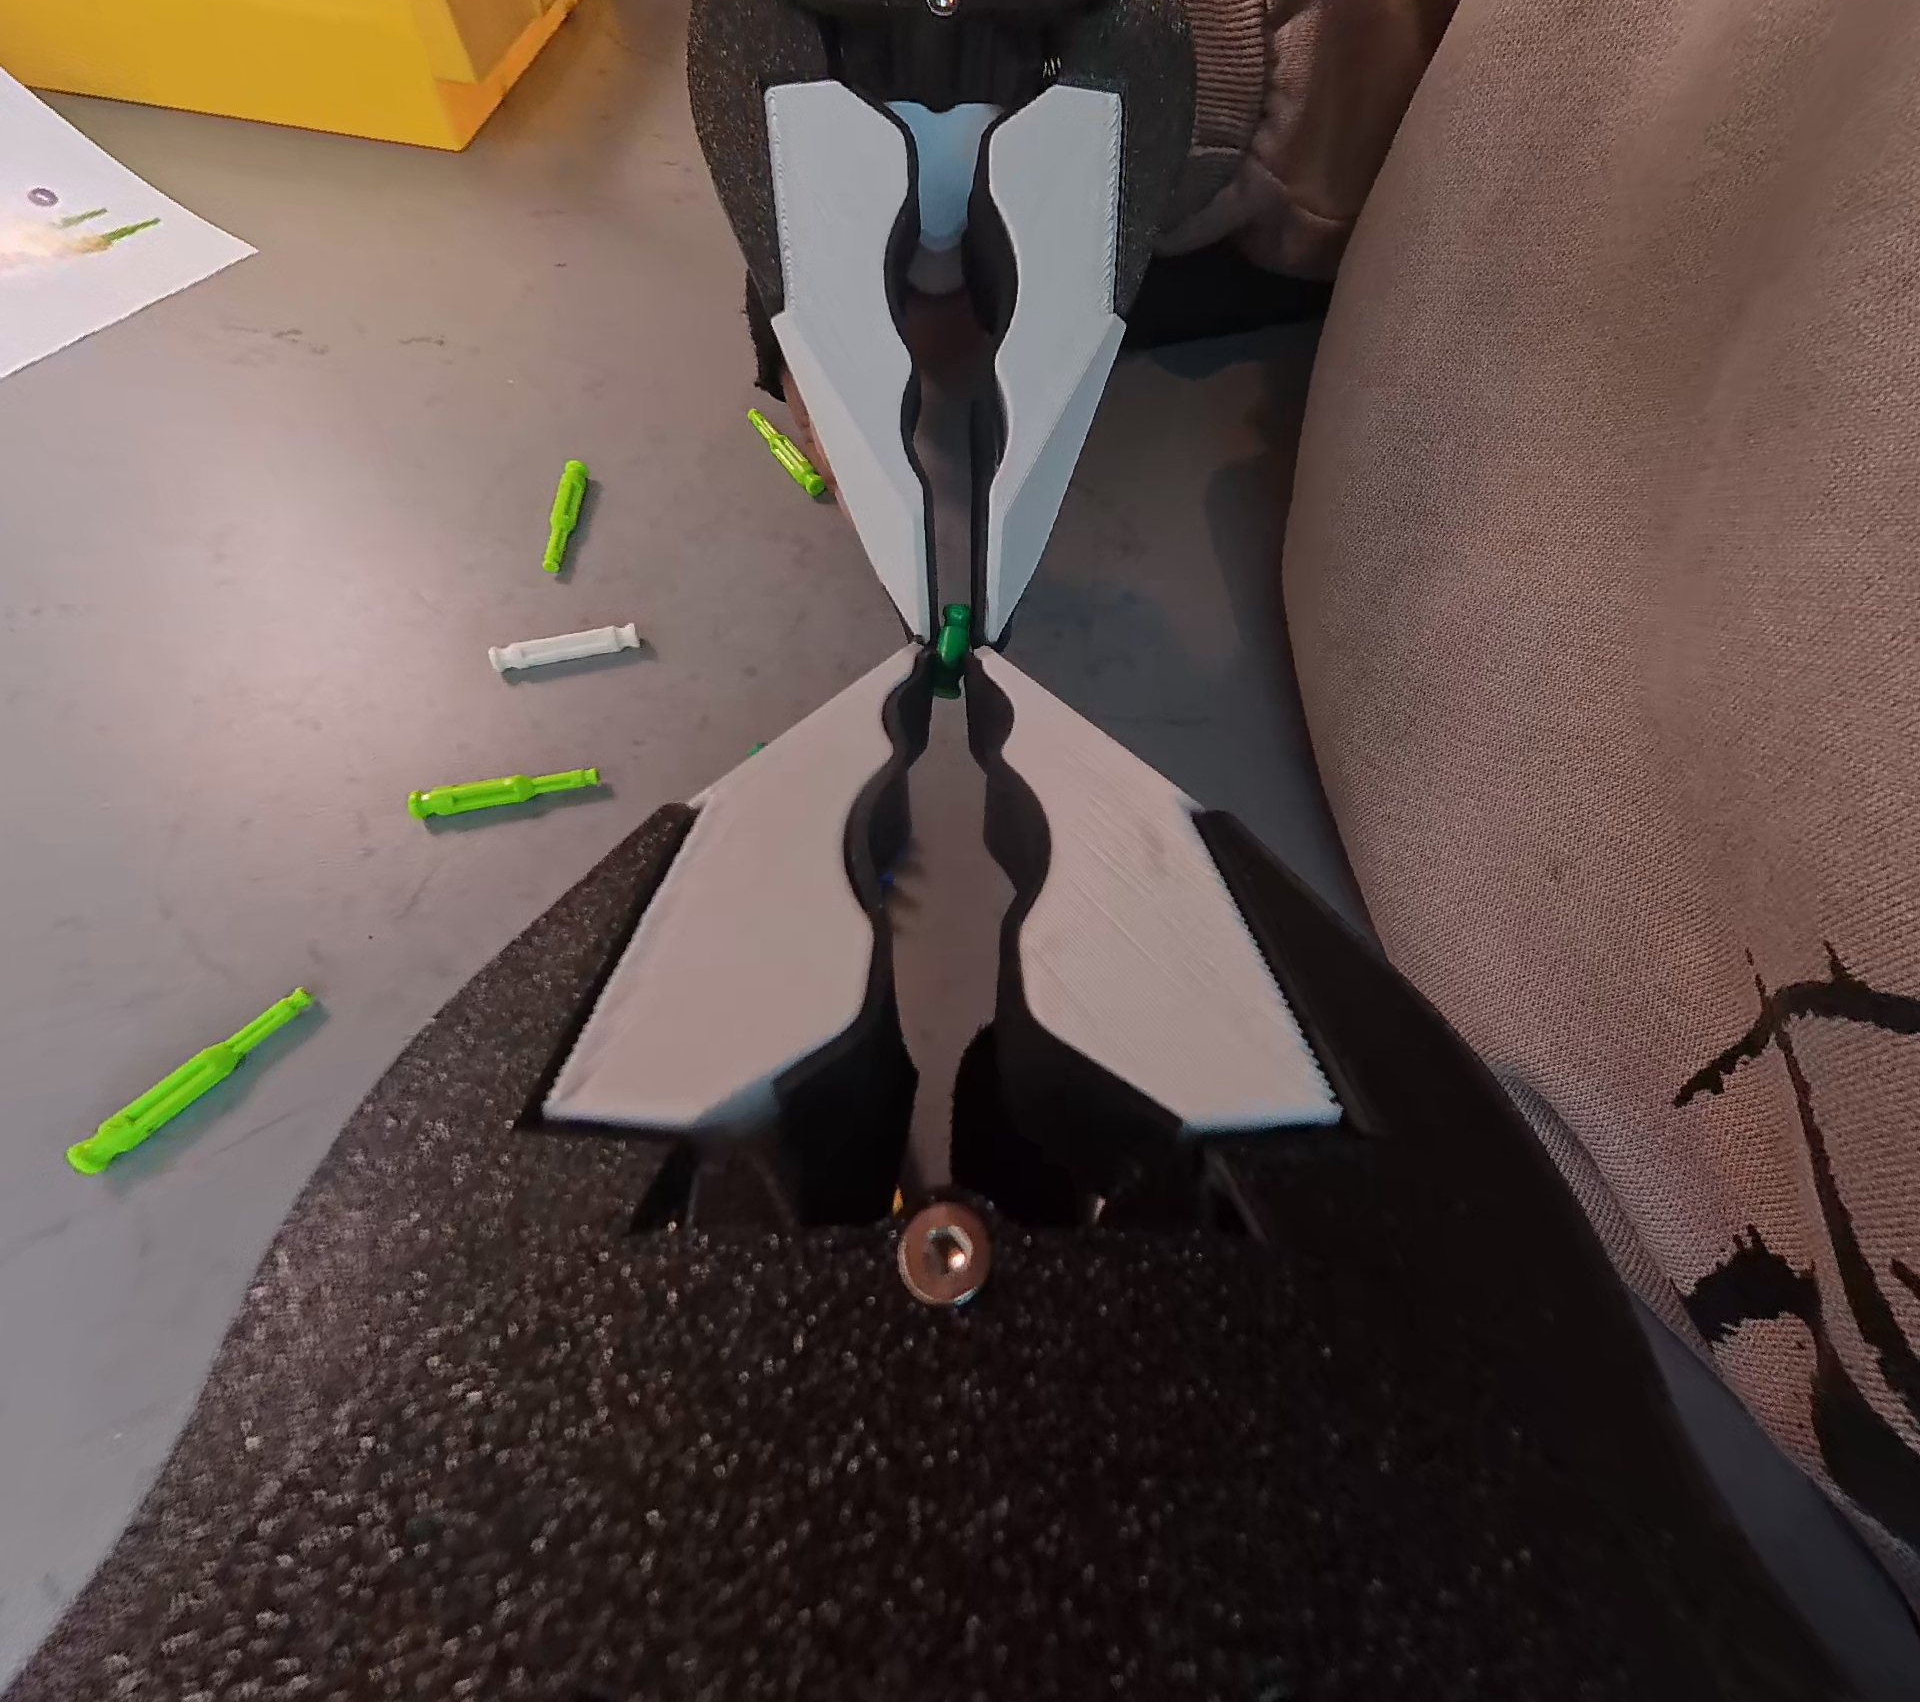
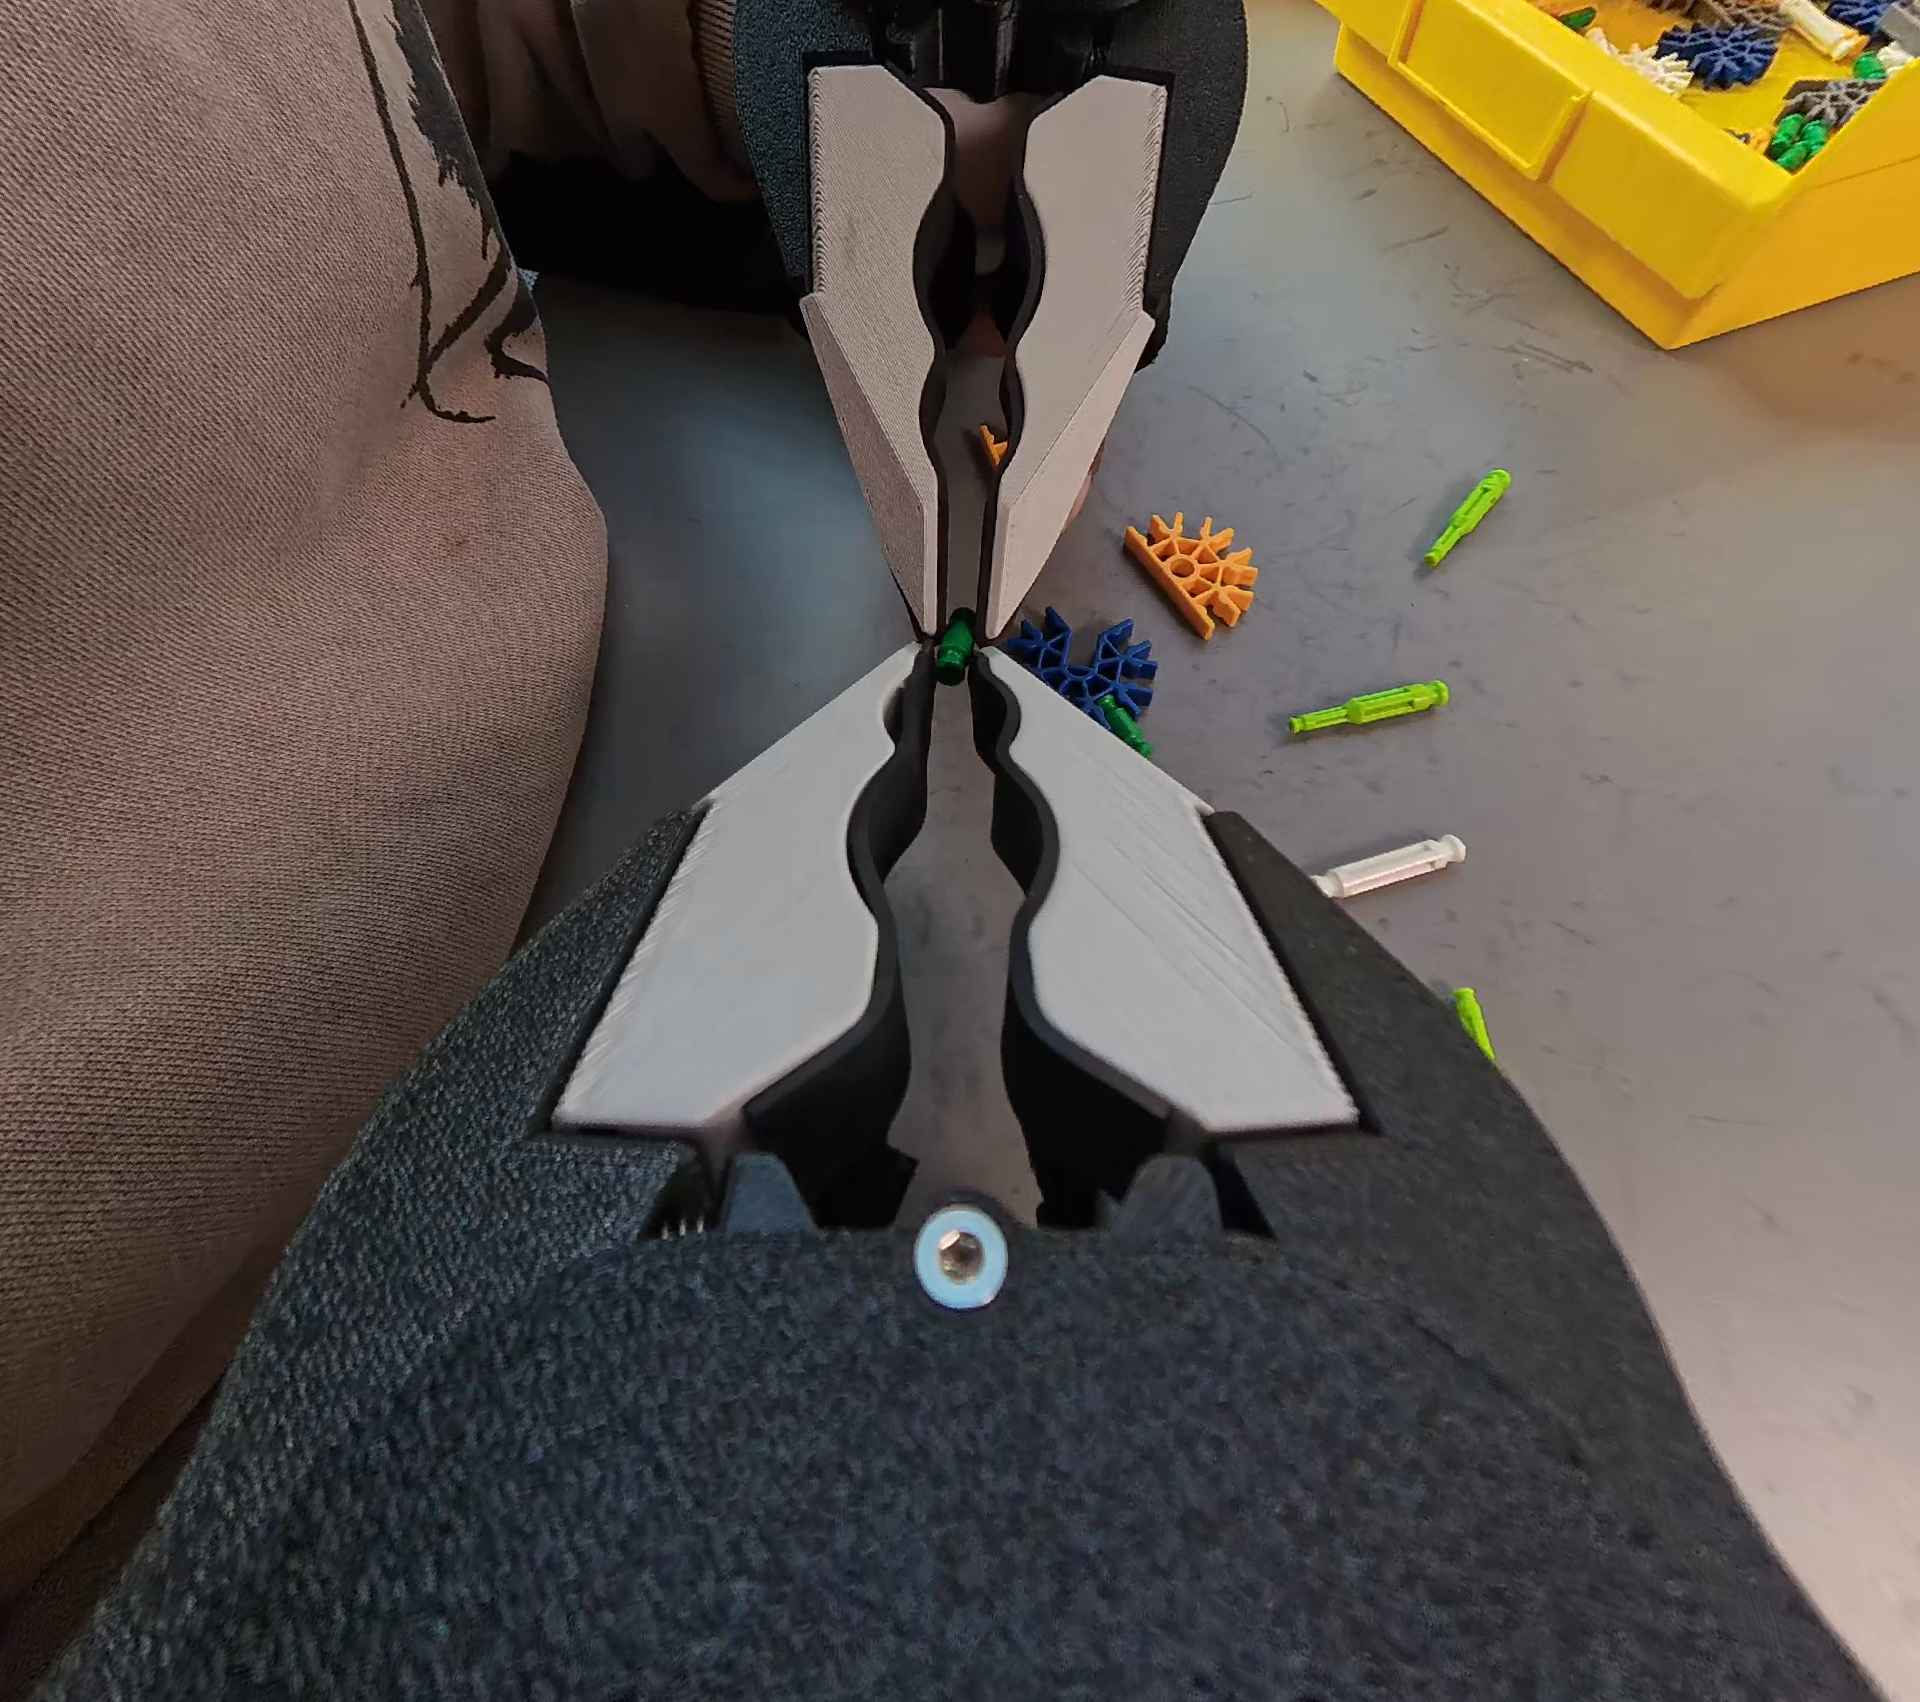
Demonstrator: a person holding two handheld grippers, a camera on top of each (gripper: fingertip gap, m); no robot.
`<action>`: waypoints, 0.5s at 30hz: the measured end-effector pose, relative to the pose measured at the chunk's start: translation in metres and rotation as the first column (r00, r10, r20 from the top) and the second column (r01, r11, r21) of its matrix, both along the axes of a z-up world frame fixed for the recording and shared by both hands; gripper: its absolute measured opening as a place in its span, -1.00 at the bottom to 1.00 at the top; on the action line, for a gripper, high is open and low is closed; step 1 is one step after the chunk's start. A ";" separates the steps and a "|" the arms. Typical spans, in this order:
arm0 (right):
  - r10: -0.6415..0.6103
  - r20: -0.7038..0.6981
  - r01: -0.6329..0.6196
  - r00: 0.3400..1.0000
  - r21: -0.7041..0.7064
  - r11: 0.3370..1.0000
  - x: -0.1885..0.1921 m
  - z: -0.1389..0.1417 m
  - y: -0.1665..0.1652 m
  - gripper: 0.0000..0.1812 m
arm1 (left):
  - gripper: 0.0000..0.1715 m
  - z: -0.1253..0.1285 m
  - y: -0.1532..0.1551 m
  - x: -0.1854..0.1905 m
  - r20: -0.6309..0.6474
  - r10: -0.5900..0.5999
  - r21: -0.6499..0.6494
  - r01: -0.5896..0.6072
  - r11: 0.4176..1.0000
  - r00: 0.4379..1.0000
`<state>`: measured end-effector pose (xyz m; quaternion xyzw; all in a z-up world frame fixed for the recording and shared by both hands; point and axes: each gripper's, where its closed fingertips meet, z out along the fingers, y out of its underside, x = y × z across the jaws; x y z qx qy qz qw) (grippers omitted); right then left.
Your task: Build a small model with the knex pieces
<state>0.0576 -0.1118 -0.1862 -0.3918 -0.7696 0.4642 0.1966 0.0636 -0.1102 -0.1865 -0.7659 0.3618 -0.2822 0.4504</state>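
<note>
Both my claws, left claw (image 1: 943, 665) and right claw (image 2: 951, 665), meet tip to tip above the surface (image 1: 312, 717), each clamped on one short dark green rod (image 1: 949, 650); any twist or uneven pull could flick it loose among the scattered light green rods (image 1: 504, 792).

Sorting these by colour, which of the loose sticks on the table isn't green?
The white stick, lying flat between two light green sticks; every other loose one is green.

Both wrist cameras face each other at close range, tip to tip above the grey tabletop (image 1: 312, 613), sharing one small dark-green plastic rod (image 1: 951, 650).
</note>
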 end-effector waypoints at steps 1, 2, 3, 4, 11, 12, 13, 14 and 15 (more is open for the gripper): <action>-0.001 0.000 0.001 1.000 -0.002 1.000 0.000 0.000 0.000 -0.95 | -0.93 0.000 0.000 0.000 0.002 0.002 0.000 -0.002 1.000 1.000; -0.003 -0.001 0.003 1.000 -0.003 1.000 0.000 0.001 0.000 -0.95 | -0.93 0.001 0.000 0.000 0.005 0.004 -0.001 -0.004 1.000 1.000; -0.003 -0.002 0.003 1.000 -0.004 1.000 0.000 0.001 0.001 -0.96 | -0.93 0.001 0.000 0.000 0.007 0.004 -0.002 -0.004 1.000 1.000; -0.006 -0.003 0.006 1.000 -0.004 1.000 0.000 0.001 0.001 -0.96 | -0.93 0.001 0.000 -0.001 0.007 0.006 -0.003 -0.006 1.000 1.000; -0.022 -0.014 0.021 1.000 -0.014 1.000 0.000 0.003 0.006 -0.96 | -0.89 0.001 0.001 -0.005 0.010 0.023 0.000 -0.023 1.000 1.000; -0.025 -0.016 0.025 1.000 -0.018 1.000 0.000 0.004 0.007 -0.96 | -0.85 0.002 0.001 -0.005 0.011 0.028 0.001 -0.028 1.000 1.000; -0.028 -0.018 0.028 0.999 -0.021 0.999 0.000 0.005 0.007 -0.96 | -0.84 0.002 0.002 -0.006 0.010 0.031 0.002 -0.031 1.000 0.999; -0.027 -0.020 0.027 0.999 -0.024 0.999 0.000 0.005 0.007 -0.96 | -0.84 0.001 0.002 -0.005 0.007 0.030 0.003 -0.030 1.000 1.000; -0.026 -0.020 0.026 0.999 -0.023 0.999 0.000 0.005 0.007 -0.96 | -0.84 0.001 0.002 -0.005 0.004 0.027 0.004 -0.027 1.000 1.000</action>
